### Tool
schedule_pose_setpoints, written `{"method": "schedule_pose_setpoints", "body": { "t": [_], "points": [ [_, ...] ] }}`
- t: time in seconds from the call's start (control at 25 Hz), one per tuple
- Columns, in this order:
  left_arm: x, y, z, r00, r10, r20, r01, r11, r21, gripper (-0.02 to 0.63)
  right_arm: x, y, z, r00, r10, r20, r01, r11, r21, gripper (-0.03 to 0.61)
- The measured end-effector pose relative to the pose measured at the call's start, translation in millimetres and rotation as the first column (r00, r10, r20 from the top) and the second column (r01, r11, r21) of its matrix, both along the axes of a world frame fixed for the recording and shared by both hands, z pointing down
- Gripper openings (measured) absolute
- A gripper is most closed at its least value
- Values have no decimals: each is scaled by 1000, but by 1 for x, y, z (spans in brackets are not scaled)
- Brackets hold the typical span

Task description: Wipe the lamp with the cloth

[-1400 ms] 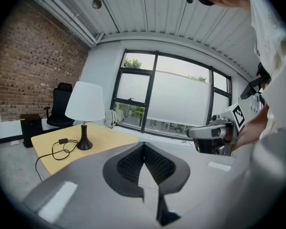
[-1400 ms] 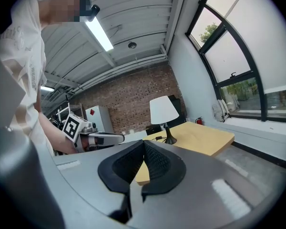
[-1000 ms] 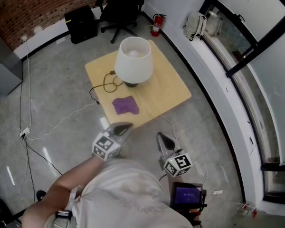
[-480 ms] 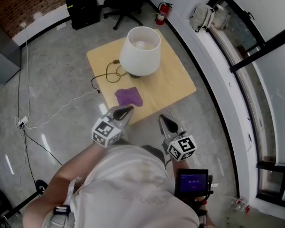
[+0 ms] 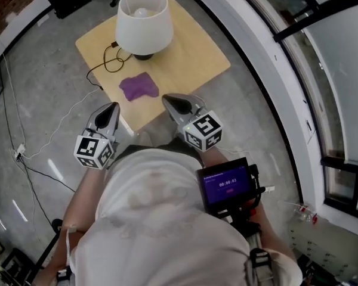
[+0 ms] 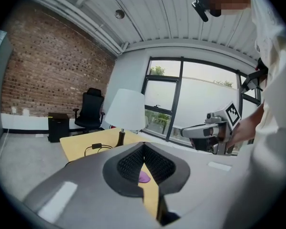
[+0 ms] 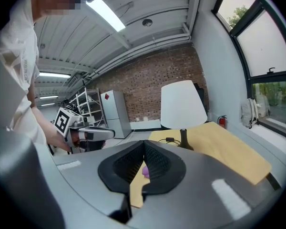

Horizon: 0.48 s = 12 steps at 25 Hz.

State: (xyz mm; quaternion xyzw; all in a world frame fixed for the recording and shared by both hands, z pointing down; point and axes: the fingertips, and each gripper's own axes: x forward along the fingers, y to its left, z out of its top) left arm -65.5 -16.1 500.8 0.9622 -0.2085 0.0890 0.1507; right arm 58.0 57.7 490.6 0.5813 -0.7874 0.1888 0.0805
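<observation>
A white-shaded lamp (image 5: 142, 18) stands at the far side of a small wooden table (image 5: 197, 58). A purple cloth (image 5: 138, 87) lies flat on the table in front of it. My left gripper (image 5: 112, 108) is shut and empty, just short of the table's near-left edge. My right gripper (image 5: 167, 100) is also shut and empty, at the near edge just right of the cloth. In the left gripper view, the lamp (image 6: 125, 109) and a sliver of cloth (image 6: 144, 177) show beyond the closed left gripper (image 6: 143, 146). The right gripper view shows the lamp (image 7: 183, 105) and cloth (image 7: 145, 171) past the right gripper (image 7: 144, 143).
The lamp's black cable (image 5: 110, 58) coils on the table's left part and runs down to the floor. A curved window wall (image 5: 268, 58) runs along the right. A small screen device (image 5: 228, 183) hangs at the person's waist. More cables (image 5: 24, 154) lie on the floor at left.
Both grippers have moved forward to the table's near edge, and they now flank the cloth. The head view has come closer to the table. Both stay shut.
</observation>
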Motion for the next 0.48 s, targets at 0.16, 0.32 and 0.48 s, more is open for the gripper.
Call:
{"method": "schedule_pose_setpoints", "body": {
  "t": [0.16, 0.32, 0.48],
  "points": [
    [-8, 3, 4, 999, -39, 19, 40, 999, -17, 2, -11, -12, 13, 997, -70, 19, 71, 997, -34, 14],
    [-11, 0, 12, 998, -65, 26, 65, 998, -24, 2, -13, -33, 32, 992, -125, 13, 126, 989, -72, 14],
    [-22, 0, 24, 991, -125, 39, 127, 991, -44, 2, -20, -46, 54, 980, -198, 7, 197, 974, -111, 14]
  ]
}}
